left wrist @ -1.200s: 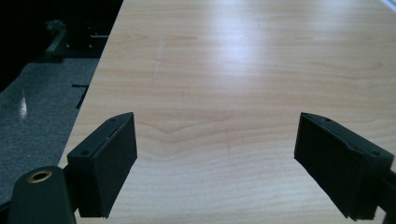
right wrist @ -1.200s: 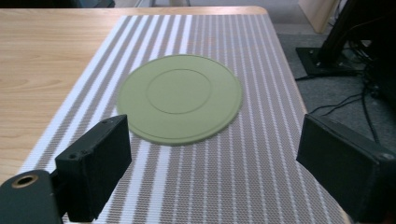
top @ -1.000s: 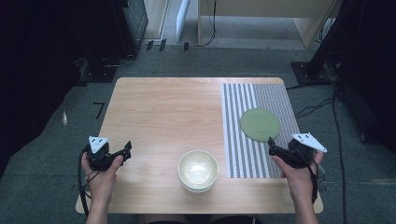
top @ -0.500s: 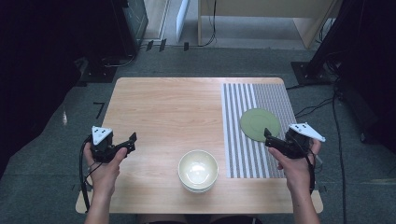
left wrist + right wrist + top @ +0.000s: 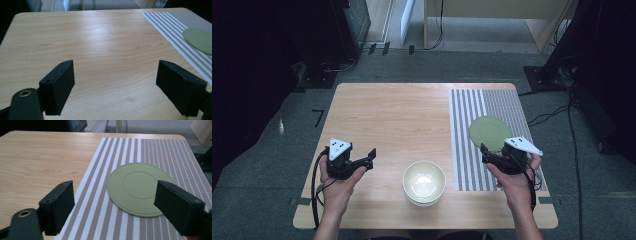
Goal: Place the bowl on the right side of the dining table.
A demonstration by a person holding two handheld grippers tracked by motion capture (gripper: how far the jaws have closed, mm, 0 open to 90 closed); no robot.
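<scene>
1. High view: a wood bench (image 5: 392,120) is sitting on a grey floor. A striped mat (image 5: 472,110) is lying on the right part of the bench. A flat green plate (image 5: 490,133) is resting on the mat. A pale bowl (image 5: 424,182) is sitting near the front edge, abt in the middle, just left of the mat and not touching it. The left gripper (image 5: 371,158) is being held in the left hand (image 5: 336,187) over the front left of the bench, well apart from the bowl. The right gripper (image 5: 485,154) is being held in the right hand (image 5: 514,186) over the mat, just beside the near edge of the plate. I can't tell from here if it's touching the plate.

2. Left gripper view: the 2 black jaws are standing wide apart w/ nothing between them, only bare wood. The green plate (image 5: 200,40) is showing far off at the right, on the striped mat (image 5: 172,27).

3. Right gripper view: the jaws are standing wide apart here too, holding nothing. They're pointing at the green plate (image 5: 136,187), which is lying flat on the mat (image 5: 120,152). The right jaw is covering part of the plate's near right edge. The left jaw is sitting over the mat's left edge, next to the wood bench (image 5: 40,157).
</scene>
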